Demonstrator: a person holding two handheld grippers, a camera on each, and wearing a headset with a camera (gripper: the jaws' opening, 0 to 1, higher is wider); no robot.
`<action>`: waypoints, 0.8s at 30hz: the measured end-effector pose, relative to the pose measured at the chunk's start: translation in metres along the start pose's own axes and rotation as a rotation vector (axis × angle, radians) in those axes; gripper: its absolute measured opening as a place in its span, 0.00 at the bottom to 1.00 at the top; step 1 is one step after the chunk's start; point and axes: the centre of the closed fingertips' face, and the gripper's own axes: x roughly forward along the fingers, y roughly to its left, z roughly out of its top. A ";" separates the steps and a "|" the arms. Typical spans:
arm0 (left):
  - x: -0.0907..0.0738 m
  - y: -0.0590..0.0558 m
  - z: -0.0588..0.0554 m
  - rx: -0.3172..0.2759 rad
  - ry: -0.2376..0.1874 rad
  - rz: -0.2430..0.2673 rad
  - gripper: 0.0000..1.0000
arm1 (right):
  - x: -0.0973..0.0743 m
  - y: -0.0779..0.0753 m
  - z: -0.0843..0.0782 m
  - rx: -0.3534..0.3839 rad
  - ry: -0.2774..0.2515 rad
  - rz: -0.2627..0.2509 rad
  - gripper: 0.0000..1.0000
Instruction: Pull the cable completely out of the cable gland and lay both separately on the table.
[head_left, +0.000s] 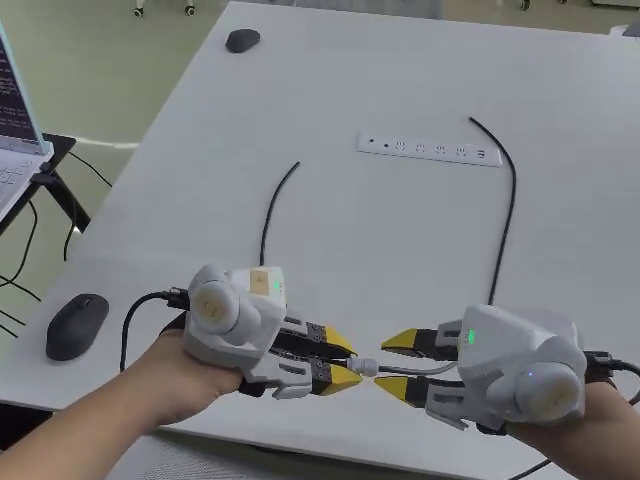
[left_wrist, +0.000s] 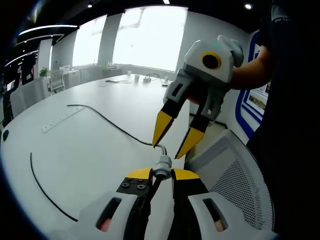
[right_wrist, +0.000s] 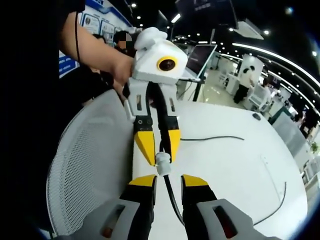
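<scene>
Cable gland (left_wrist: 161, 167) is held above the tabletop (head_left: 380, 230) near its front edge, clamped in our left tool (head_left: 354, 362), with the cable (left_wrist: 107, 121) threaded through it. Our right tool (left_wrist: 166, 149) straddles the cable, jaws apart. We should close it on the cable just beside the gland, then pull straight and steadily.

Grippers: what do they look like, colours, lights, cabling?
The left gripper and right gripper match: white housings, black jaw arms, yellow wedge tips, a black lead trailing from each rear. The right one shows a green and a blue light. The person wears a dark top.
</scene>
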 end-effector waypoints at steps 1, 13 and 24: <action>0.000 0.001 0.001 0.010 -0.004 0.004 0.15 | -0.001 0.001 0.000 -0.006 -0.001 -0.003 0.15; 0.000 0.007 0.012 0.031 -0.015 0.027 0.15 | -0.002 -0.017 -0.012 0.022 0.066 -0.184 0.08; 0.003 0.012 0.016 0.037 -0.015 0.038 0.15 | 0.003 -0.018 -0.008 -0.038 0.085 -0.255 0.02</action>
